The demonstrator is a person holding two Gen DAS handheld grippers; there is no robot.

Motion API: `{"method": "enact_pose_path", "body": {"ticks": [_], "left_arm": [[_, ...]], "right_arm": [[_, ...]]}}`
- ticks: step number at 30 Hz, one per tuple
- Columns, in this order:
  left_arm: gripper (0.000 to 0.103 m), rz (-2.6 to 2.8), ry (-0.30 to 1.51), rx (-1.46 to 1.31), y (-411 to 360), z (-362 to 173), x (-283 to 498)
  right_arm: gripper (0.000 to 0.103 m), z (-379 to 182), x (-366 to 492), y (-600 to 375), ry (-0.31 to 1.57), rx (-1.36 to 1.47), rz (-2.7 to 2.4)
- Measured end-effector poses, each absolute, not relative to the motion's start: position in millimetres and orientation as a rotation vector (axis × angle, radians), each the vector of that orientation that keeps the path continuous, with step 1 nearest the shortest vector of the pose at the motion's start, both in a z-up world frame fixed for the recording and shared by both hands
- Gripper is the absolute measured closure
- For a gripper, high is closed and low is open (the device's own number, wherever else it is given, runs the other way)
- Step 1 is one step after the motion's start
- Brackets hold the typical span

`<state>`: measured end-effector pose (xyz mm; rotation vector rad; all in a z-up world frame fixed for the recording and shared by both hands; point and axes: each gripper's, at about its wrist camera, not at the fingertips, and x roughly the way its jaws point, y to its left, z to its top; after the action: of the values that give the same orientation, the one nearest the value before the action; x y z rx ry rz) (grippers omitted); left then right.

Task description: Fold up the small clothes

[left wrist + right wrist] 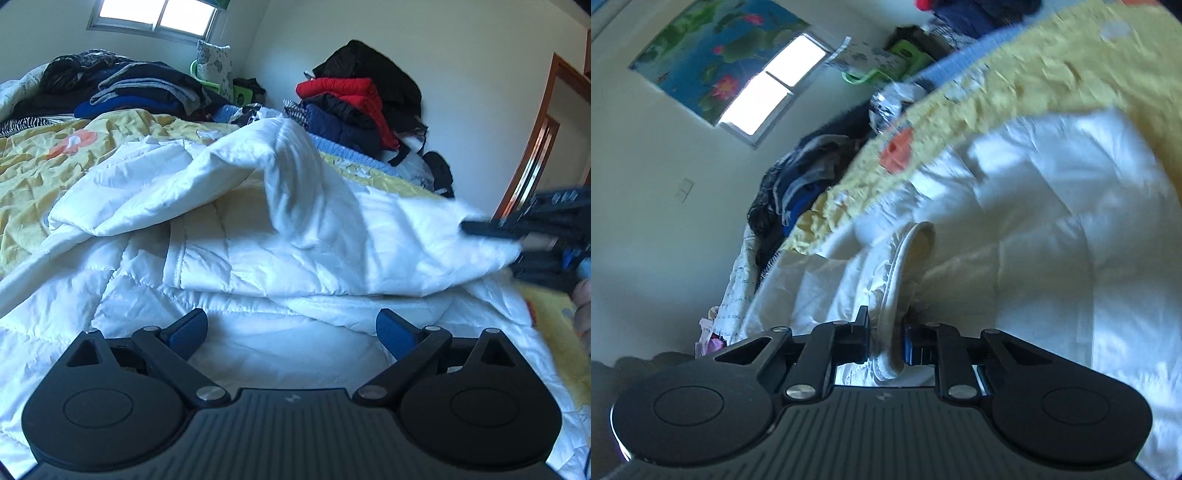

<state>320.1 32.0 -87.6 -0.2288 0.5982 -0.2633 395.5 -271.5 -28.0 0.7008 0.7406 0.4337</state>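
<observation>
Two grippers are at work on our white jacket (229, 236), which lies spread on the yellow bedspread (44, 162) and fills the near half of the bed. Our left gripper (291, 332) hovers over the jacket's near part with its jaws released wide and nothing between the blue pads (192, 330). Our right gripper (885, 332) is clenched on a seamed edge of the jacket, the fabric bunched between its jaws; in the left wrist view it shows blurred at the jacket's right end (517, 230). One fold of the jacket stands raised in a ridge across the middle. Dark clothes (140, 88) are piled at the far left, and a red and black heap (354, 99) sits far right against the wall.
</observation>
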Motion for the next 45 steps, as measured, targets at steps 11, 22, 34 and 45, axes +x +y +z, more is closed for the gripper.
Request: {"method": "enact_pose_path", "body": {"ticks": [11,22,34,45], "left_arm": [[0.004,-0.251,0.614,-0.189,28,-89,322],[0.004,-0.251,0.615,-0.189,28,-89,322],[0.004,-0.251,0.615,-0.189,28,-89,322],[0.004,-0.251,0.615,-0.19,28,-89,322]], "right_arm": [[0.084,7,398,-316,0.673,0.623,0.367],[0.084,-29,402,-332,0.722,0.658,0.303],[0.083,-37,404,-333,0.747,0.687,0.299],[0.067,-50,409,-340,0.795,0.722,0.272]]}}
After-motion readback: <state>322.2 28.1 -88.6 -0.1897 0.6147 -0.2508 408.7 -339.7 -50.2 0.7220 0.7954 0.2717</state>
